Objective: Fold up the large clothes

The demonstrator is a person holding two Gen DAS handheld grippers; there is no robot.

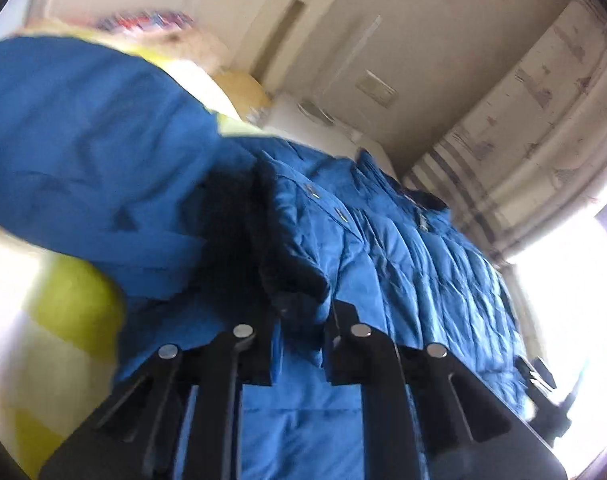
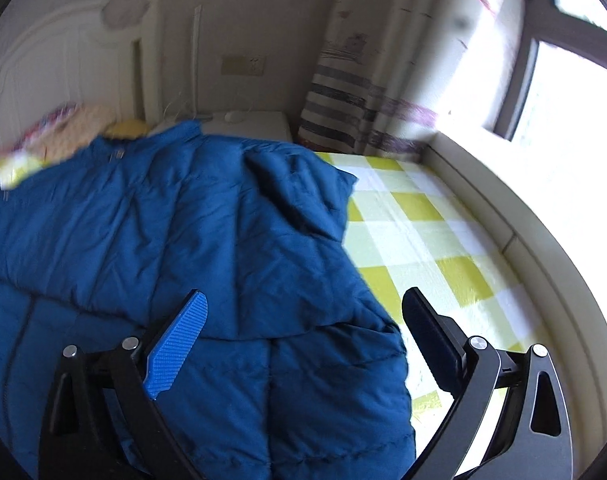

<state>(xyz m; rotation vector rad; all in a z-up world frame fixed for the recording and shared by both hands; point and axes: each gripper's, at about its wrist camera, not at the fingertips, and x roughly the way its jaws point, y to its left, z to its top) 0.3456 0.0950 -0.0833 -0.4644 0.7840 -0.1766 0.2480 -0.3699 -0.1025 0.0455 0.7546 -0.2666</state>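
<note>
A large blue quilted down jacket (image 2: 175,240) lies on a bed with a yellow-and-white checked sheet (image 2: 419,224). My left gripper (image 1: 301,320) is shut on the jacket's dark-lined edge (image 1: 291,272) and holds that part lifted, the quilted body (image 1: 415,248) stretching away from it. My right gripper (image 2: 303,312) is open, its jaws wide apart just above the jacket's right edge; its blue ribbed pad (image 2: 179,340) is over the cloth and the other finger (image 2: 431,332) is over the sheet.
A white headboard (image 2: 63,64) and pillows (image 2: 87,124) are at the bed's far end. A white nightstand (image 2: 259,124), a striped curtain (image 2: 343,92) and a bright window (image 2: 563,92) with a low ledge (image 2: 515,216) border the right side.
</note>
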